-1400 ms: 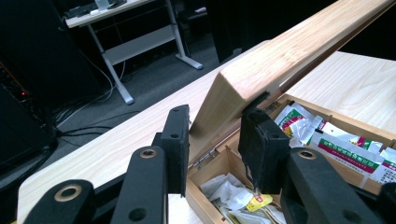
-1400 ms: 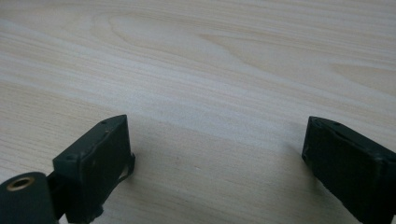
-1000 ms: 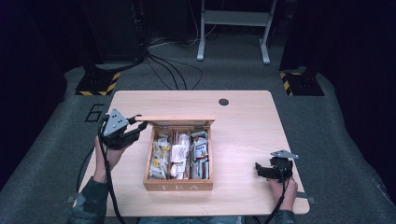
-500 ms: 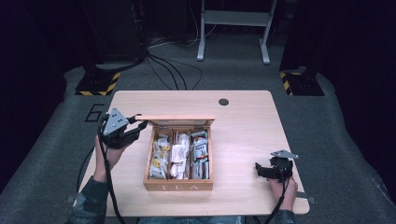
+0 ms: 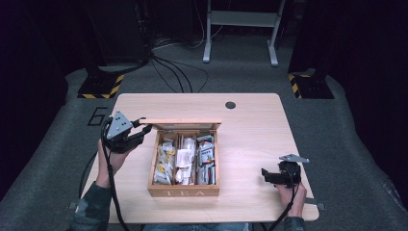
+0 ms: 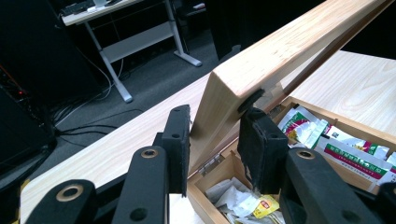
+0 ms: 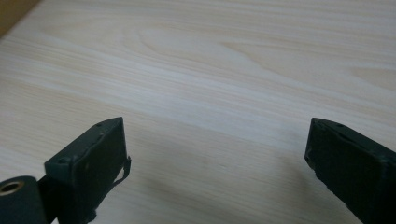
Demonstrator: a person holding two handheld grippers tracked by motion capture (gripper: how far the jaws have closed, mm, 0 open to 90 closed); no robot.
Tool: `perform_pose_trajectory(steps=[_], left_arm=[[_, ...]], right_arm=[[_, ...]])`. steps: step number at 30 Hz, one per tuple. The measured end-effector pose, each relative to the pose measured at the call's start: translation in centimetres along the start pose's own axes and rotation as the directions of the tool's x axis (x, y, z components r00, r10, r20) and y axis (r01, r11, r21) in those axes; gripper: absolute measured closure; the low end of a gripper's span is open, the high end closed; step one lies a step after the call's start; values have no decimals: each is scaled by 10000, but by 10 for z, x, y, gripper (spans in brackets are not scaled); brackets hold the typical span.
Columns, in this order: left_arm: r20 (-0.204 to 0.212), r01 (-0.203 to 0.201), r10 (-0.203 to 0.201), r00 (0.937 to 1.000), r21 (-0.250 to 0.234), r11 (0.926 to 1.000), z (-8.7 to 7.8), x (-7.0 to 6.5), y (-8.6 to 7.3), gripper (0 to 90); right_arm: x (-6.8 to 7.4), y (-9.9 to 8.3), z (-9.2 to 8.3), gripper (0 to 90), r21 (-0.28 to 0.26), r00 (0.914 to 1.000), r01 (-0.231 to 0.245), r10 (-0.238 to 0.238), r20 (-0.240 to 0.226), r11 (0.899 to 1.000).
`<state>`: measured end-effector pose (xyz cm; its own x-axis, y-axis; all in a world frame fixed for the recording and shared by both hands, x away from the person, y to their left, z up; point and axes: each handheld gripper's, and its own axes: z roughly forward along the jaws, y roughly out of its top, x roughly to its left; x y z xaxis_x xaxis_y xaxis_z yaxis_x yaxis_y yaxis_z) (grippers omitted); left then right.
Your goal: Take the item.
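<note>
A wooden box marked TEA (image 5: 184,191) sits mid-table with its lid (image 5: 183,124) raised at the back, and several tea bags (image 5: 185,154) fill its compartments. My left gripper (image 5: 144,129) is at the lid's left end. In the left gripper view the two pads of that gripper (image 6: 215,126) press on either side of the lid's (image 6: 289,46) corner, above the box's (image 6: 219,172) back left compartment. My right gripper (image 5: 265,174) rests low over the table at the front right, and its jaws (image 7: 217,149) stand wide apart with only bare wood between them.
The light wooden table (image 5: 250,125) has a dark round hole (image 5: 230,104) near its far edge. Beyond it the floor holds cables (image 5: 178,77), a grey metal stand (image 5: 240,19) and yellow-and-black striped bases (image 5: 101,89).
</note>
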<state>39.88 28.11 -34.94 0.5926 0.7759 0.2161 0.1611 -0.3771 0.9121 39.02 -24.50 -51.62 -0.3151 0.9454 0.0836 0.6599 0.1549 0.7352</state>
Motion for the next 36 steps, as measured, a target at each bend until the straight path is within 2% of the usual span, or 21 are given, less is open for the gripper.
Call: perform_pose_trajectory(steps=[6, 8, 12, 13, 21, 26, 28, 31, 36], left_arm=[[-15, -12, 12, 10000, -16, 10000, 0, 0, 0, 643], [-21, -1, 1, 10000, -23, 10000, 0, 0, 0, 643], [-32, 13, -13, 10000, -33, 10000, 0, -1, -1, 643], [-31, 4, -4, 10000, -30, 10000, 0, 0, 0, 643], [-26, 2, -2, 10000, -35, 10000, 0, 0, 0, 643], [-45, -2, 2, 10000, -36, 10000, 0, 0, 0, 643], [-44, 6, -6, 10000, -41, 10000, 0, 0, 0, 643], [-50, 10, -10, 10000, -43, 10000, 0, 0, 0, 643], [-38, 4, -4, 10000, -37, 10000, 0, 0, 0, 643]], right_arm=[[25, 14, -14, 51, -299, 9951, 404, -429, -892, 9987], [34, 19, -17, 51, -300, 9911, 504, -537, -1221, 9983], [55, 30, -21, 55, -451, 9795, 1012, -1075, -1707, 9938], [59, 32, -22, 56, -443, 9782, 948, -1014, -1811, 9945], [94, 51, -30, 66, -796, 9451, 1726, -1879, -2675, 9818], [112, 62, -32, 68, -897, 9258, 2155, -2326, -2978, 9724], [120, 67, -33, 68, -978, 9207, 2268, -2461, -3030, 9690], [134, 72, -30, 70, -1035, 9052, 2571, -2769, -3223, 9608], [155, 80, -23, 71, -1097, 8735, 3097, -3282, -3595, 9445]])
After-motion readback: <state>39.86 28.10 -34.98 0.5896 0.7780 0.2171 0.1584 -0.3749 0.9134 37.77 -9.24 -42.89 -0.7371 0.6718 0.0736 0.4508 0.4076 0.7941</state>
